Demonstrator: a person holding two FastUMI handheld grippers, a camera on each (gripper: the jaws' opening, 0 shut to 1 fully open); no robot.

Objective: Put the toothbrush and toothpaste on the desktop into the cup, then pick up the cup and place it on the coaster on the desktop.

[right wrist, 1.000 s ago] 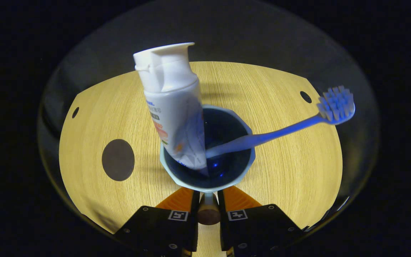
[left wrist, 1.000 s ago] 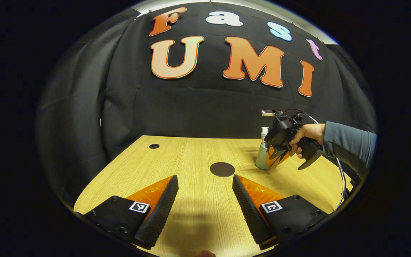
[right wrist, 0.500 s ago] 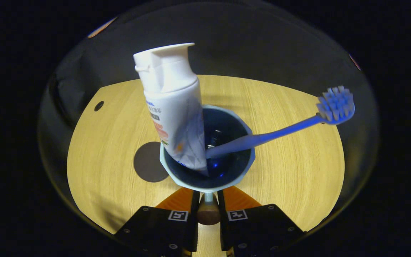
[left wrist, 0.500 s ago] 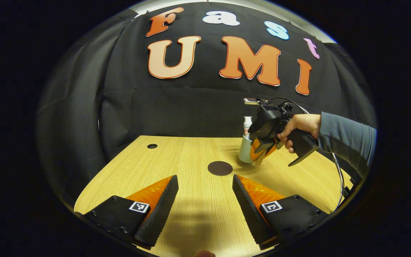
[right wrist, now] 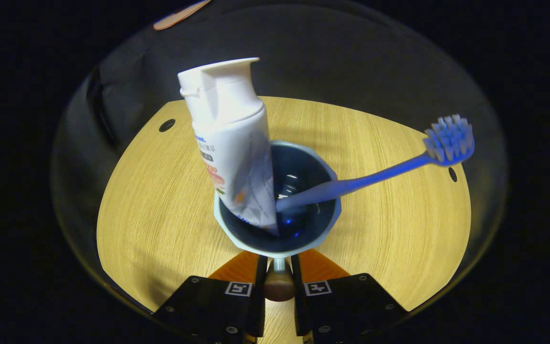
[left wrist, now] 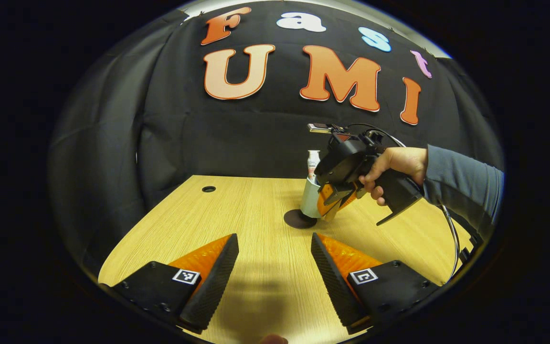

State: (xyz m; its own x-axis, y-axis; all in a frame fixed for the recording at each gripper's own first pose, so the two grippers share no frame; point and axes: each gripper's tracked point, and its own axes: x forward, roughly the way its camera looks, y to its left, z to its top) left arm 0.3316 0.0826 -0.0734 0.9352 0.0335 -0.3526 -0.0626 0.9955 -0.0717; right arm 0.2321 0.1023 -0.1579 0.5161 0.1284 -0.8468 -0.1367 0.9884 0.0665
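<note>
Right gripper view: down at six o'clock the right gripper has its two fingers pinched in tight on the handle of the cup, both pressing on it. Just beyond, the pale blue cup opens up dead centre, dark blue inside. The toothpaste stands in it, leaning off toward eleven o'clock with its white cap on top. The blue toothbrush rests in there too, handle down, bristle head thrown out to two o'clock past the rim. Under it all spreads the wooden desktop, with a small round hole up at ten o'clock and another at three o'clock.

Over to the left gripper view: the left gripper sits low at six o'clock, jaws spread wide, nothing between them. Past its fingers, just right of centre, lies the dark round coaster, and the cup hangs right over its far edge; whether it touches, I cannot tell. A hand in a grey sleeve comes in from three o'clock, gripping the tool that carries the cup.
</note>
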